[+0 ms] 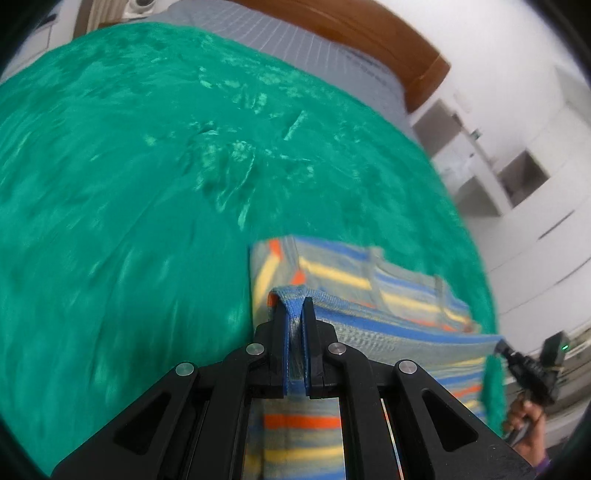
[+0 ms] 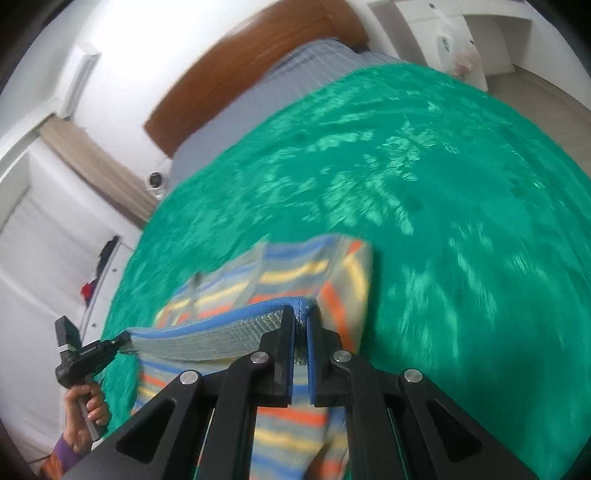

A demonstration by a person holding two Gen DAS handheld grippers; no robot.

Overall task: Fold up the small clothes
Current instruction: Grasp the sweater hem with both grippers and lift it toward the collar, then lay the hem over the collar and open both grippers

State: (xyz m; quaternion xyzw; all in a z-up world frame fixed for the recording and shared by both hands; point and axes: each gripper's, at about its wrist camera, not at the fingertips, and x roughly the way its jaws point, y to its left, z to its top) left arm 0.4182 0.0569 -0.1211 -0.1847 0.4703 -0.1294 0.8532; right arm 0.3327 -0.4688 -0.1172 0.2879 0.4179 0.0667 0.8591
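Left gripper [image 1: 294,306] clamped on one corner of the striped garment [image 1: 343,273], right gripper [image 2: 301,317] clamped on the other corner. Blue-edged hem stretched taut between them. Rest of the garment hangs down and trails onto the green fleece blanket [image 1: 129,166], looks partly doubled over, blur makes that unclear. Wooden headboard [image 1: 369,33] beyond.

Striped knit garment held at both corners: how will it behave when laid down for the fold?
Probably floppy: the striped knit garment drapes below the edge pinched by the left gripper and right gripper. Likely light. It may cling to the furry green blanket.
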